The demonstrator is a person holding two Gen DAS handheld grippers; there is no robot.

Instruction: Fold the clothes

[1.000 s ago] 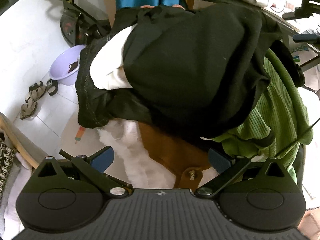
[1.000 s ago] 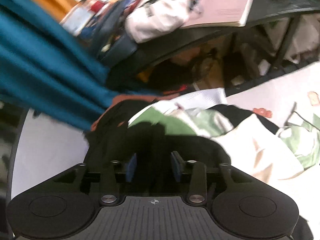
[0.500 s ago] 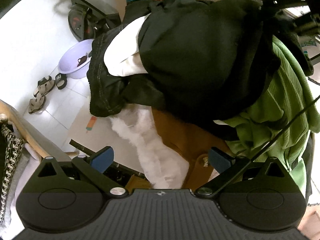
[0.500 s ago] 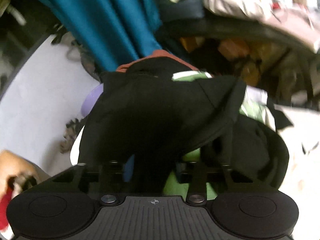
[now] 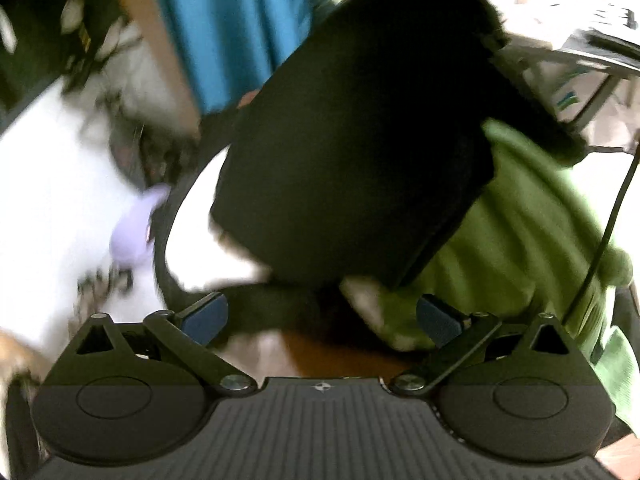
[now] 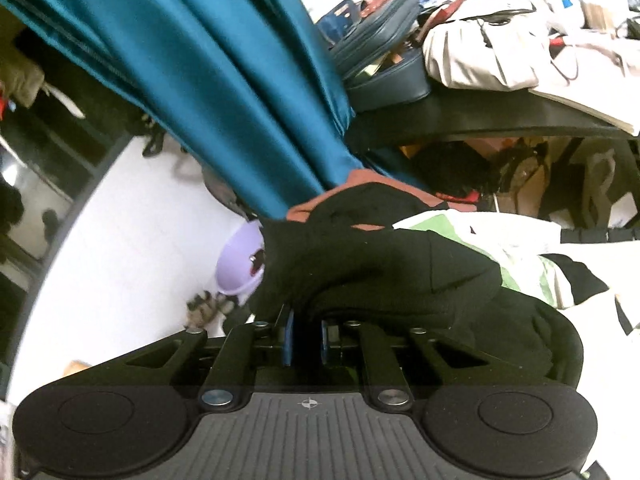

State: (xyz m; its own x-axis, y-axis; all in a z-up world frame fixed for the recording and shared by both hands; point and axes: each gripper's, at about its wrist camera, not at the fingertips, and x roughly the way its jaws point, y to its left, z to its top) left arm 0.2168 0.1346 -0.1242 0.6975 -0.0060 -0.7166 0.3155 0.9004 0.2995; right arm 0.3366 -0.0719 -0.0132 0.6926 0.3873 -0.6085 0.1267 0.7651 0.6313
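A black garment lies on top of a heap of clothes, over a green ribbed knit, a white piece and a brown one. My left gripper is open and empty, just in front of the heap. The left wrist view is blurred. In the right wrist view the black garment drapes over my right gripper, which is shut on its fabric.
A teal curtain hangs behind the heap. A lilac basin and sandals are on the white floor to the left. A cluttered dark desk with bags and papers stands at the back right.
The right gripper has lifted the black garment, and its view swung back toward the desk. The left gripper has moved closer to the heap; its view is now motion-blurred.
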